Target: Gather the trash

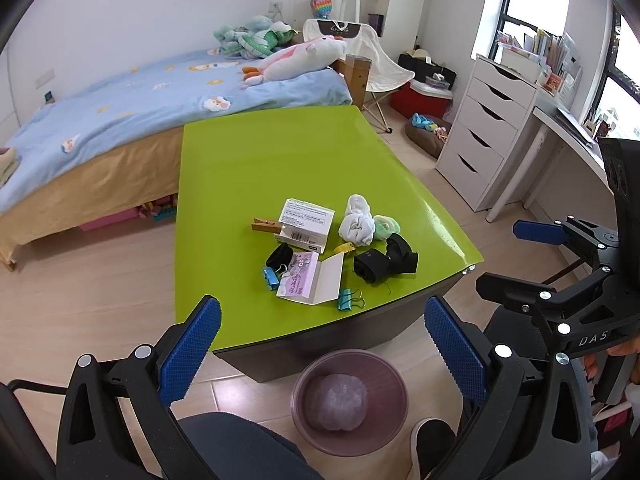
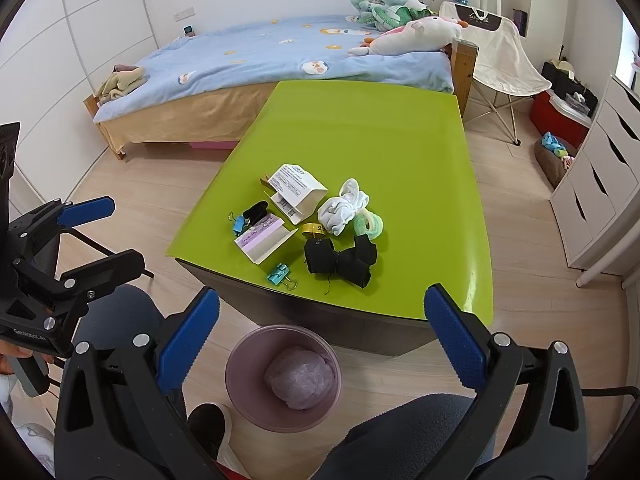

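Observation:
A green table holds a clutter near its front edge: a white cardboard box, an open pink-and-white packet, white socks, black socks, tape rolls, clips and a clothespin. A mauve trash bin stands on the floor in front of the table with a crumpled plastic bag inside. My left gripper and right gripper are both open and empty, held above the bin, short of the table.
A bed with plush toys stands behind the table. A folding chair, a white drawer unit and a desk are at the right. The person's knees and a shoe are beside the bin.

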{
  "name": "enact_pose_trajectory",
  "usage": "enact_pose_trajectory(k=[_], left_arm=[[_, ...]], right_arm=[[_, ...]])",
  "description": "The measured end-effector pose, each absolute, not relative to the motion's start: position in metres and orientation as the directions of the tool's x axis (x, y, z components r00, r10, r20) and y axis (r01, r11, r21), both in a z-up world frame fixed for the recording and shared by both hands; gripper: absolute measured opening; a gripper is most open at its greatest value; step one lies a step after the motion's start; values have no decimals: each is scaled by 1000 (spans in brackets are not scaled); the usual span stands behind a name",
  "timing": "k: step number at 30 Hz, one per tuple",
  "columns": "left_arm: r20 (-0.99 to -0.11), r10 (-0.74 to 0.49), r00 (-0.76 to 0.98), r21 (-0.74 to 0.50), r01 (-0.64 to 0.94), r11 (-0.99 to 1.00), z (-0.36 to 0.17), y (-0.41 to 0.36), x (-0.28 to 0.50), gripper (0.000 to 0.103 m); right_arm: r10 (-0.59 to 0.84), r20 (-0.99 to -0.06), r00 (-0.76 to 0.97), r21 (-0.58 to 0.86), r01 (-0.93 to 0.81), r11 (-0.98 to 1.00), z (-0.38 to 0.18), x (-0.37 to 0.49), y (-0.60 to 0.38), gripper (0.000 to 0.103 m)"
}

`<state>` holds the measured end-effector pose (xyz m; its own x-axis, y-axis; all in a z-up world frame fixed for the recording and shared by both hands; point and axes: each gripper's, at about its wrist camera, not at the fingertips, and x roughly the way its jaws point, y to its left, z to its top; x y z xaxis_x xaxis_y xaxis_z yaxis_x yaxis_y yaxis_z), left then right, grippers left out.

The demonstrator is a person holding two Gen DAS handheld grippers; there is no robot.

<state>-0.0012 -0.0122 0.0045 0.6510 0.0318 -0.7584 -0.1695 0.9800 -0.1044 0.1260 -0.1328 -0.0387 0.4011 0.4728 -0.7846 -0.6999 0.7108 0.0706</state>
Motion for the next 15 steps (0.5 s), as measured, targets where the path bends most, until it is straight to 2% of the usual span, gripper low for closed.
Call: enact_pose_trajectory(k=[15], left_arm=[[-762,43,646,-100,-183,978,1,-7,-3,98]], right_arm=[[476,-787,394,77,-701,709,-38,125,-132,100]])
